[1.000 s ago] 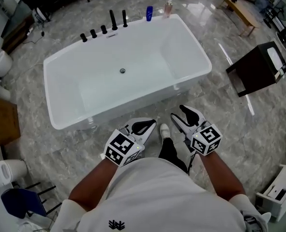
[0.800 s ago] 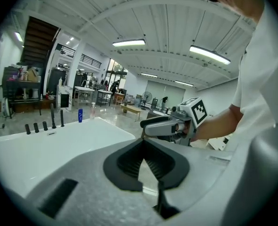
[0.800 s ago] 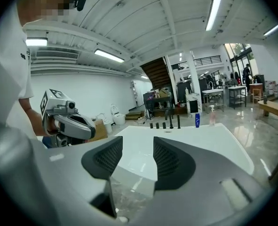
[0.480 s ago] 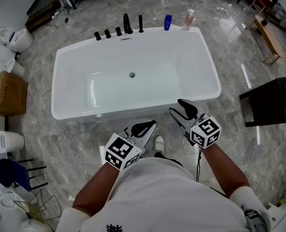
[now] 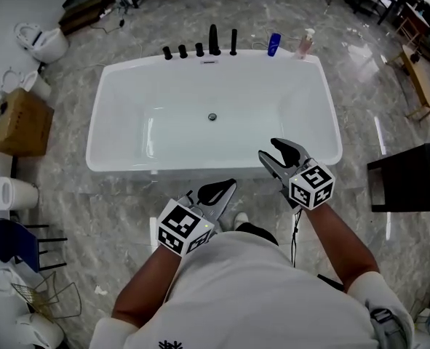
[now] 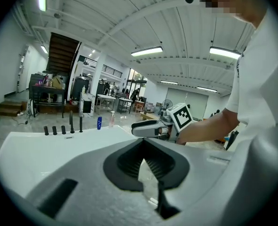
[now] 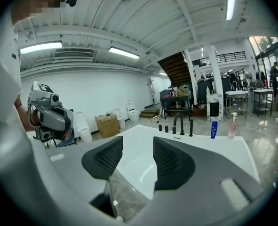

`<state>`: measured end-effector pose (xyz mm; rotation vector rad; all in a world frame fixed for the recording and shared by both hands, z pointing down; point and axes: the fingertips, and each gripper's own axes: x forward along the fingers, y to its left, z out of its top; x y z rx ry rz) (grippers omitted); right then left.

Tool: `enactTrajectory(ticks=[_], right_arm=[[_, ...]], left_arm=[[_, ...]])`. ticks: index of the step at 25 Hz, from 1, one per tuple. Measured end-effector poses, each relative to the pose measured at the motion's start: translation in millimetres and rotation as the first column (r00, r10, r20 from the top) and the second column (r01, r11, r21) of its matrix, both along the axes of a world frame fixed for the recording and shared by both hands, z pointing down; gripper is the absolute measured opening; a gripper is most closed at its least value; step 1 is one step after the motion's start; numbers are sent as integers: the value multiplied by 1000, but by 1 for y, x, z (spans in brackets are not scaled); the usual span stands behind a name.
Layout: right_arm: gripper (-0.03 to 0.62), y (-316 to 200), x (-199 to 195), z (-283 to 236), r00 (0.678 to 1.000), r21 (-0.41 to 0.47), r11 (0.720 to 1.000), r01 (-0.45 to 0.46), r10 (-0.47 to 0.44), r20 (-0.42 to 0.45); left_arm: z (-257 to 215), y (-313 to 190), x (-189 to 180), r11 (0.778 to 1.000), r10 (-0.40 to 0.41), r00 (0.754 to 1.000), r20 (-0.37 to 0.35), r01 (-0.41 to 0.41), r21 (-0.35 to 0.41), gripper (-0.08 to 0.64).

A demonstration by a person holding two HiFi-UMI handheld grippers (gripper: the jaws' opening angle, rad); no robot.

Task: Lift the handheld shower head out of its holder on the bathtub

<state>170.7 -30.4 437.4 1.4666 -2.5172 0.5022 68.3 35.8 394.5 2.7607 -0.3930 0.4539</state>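
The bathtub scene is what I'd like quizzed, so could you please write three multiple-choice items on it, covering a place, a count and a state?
1. Where does the blue bottle stand?
A. At the far edge of the bathtub, next to the pump bottle
B. Inside the tub, by the drain
C. On the floor in front of the person

2. How many black fittings stand in the row along the tub's far rim?
A. Three
B. Five
C. Eight

3. How does the right gripper stand?
A. Shut on a bottle
B. Open, with nothing between its jaws
C. Shut on a black fitting

Answers:
1. A, since the head view shows both bottles side by side at the far corner.
2. B, since five dark posts can be counted in the head view.
3. B, since the right gripper view shows only tub and floor in the gap.
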Motion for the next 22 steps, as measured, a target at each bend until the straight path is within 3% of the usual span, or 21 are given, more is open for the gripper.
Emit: enactTrajectory(ticks=[7,11,22], right_arm=[[212,-43,3,18,1000,-3,1000,-10,10,-7],[212,-89,18,32,998,-14,999,48,-49,-32],[212,-284,104,79,985,-22,989,148,-150,-87]], left_arm=[[11,-19,-21,998,-58,998,1,58,-22,6],[14,-51,-17,994,-113,993,19,113,-5,6],[31,-172,62,959,-282,957,67,284,-18,6]])
